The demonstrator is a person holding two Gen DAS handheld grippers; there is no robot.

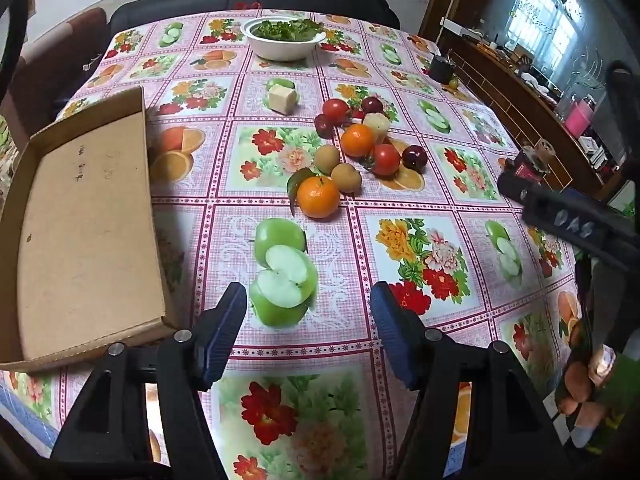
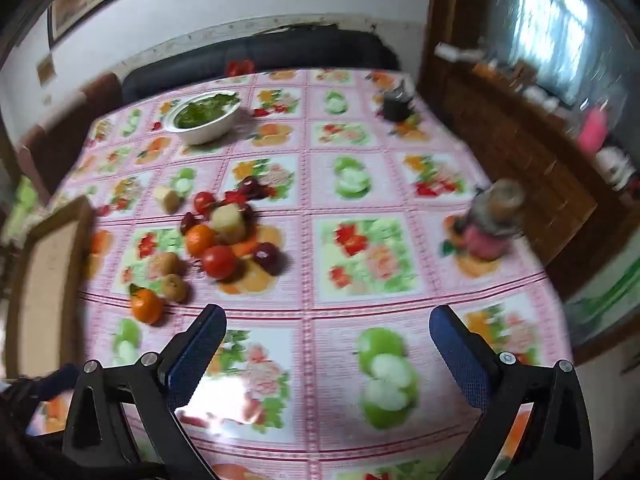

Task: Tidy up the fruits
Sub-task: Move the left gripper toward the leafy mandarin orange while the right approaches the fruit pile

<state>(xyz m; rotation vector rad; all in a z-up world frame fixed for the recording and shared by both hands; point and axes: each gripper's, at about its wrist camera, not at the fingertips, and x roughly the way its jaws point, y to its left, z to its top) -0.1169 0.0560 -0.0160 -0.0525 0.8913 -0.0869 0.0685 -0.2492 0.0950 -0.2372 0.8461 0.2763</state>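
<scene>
Floral oilcloth covers the bench [image 1: 400, 184]; both the left hand-held gripper [image 1: 308, 320] and right hand-held gripper [image 2: 328, 356] gape wide, empty. Best approach: straddle the near leafy orange mandarin [image 1: 318, 196] squarely, then carry it left to the shallow brown cardboard tray [image 1: 84, 216].

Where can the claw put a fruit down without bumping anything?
Inside the cardboard box: nothing lies in it. Also the cloth between the fruit pile and the pink jar. The pile itself is crowded, fruits touching.

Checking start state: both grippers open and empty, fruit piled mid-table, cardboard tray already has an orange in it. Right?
Not quite. The cardboard tray is empty in the left wrist view; both oranges lie on the table. The left gripper and right gripper are open and empty.
</scene>
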